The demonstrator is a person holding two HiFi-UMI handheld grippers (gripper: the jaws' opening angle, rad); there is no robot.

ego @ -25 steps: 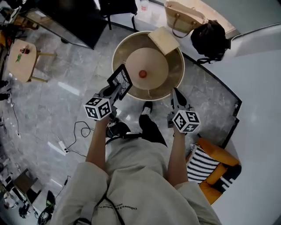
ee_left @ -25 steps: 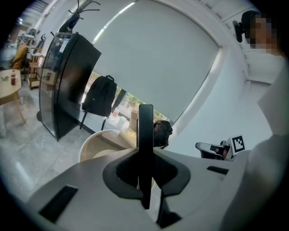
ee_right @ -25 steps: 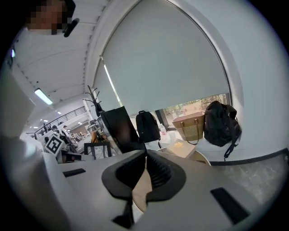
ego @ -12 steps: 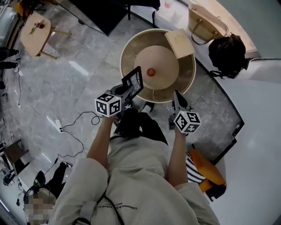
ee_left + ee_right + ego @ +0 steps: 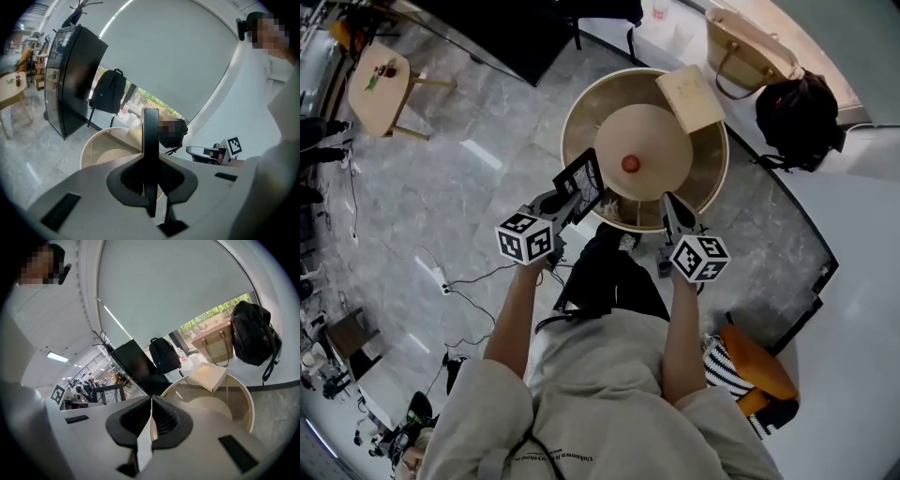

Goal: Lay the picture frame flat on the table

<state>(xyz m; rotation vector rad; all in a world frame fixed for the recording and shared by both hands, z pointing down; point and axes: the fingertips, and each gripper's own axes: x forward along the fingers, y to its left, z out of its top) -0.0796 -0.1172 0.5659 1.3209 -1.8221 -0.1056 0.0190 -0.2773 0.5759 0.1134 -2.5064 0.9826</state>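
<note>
Left gripper (image 5: pixel 562 201) clamps the frame (image 5: pixel 583 181) at centre picture over the table's (image 5: pixel 577 111) lower-left rim, right gripper (image 5: pixel 671 206) shut and empty; advise lowering the free edge first, releasing only once flat.

Round bench (image 5: pixel 566 141): flat box (image 5: pixel 691 97) occupied far right rim. Small red object (image 5: pixel 630 164) sat at centre. Left half and near-right arc of top lay bare, open to approach. Picture frame (image 5: pixel 581 184), clamped on edge in left gripper (image 5: pixel 569 195) fingers, hung over near-left rim. Right gripper (image 5: pixel 668 201), fingers pressed together, hovered at near rim, apart from frame. Handbag (image 5: pixel 741 42) and backpack (image 5: pixel 802 108) blocked floor beyond bench.
</note>
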